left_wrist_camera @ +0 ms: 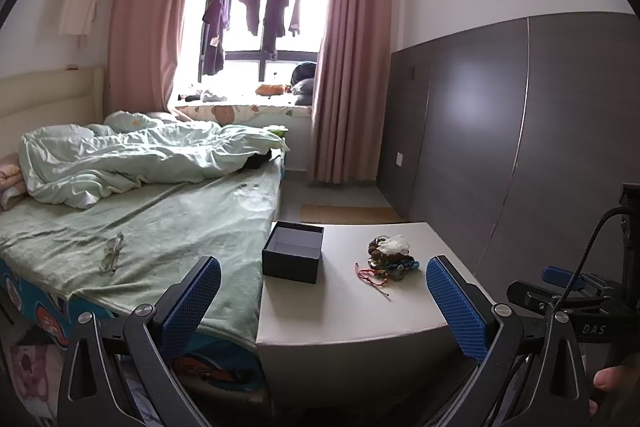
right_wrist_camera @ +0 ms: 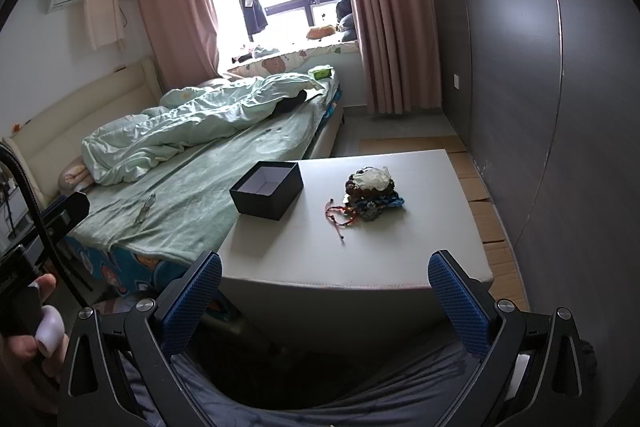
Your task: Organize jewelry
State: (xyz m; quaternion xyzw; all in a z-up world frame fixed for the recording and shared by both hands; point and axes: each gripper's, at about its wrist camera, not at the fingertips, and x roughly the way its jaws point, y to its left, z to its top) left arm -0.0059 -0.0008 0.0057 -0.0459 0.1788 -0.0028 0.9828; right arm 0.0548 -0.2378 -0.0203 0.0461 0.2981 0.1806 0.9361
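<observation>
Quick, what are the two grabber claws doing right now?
Left gripper: open, holding nothing.
Right gripper: open, holding nothing.

Bench ahead of my fingers lies bare; obstacles further in — open box left, jewelry heap right — passable gap between.

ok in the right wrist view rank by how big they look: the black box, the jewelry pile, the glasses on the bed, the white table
1. white table
2. black box
3. jewelry pile, a little smaller than the box, at a similar distance
4. glasses, smallest
</observation>
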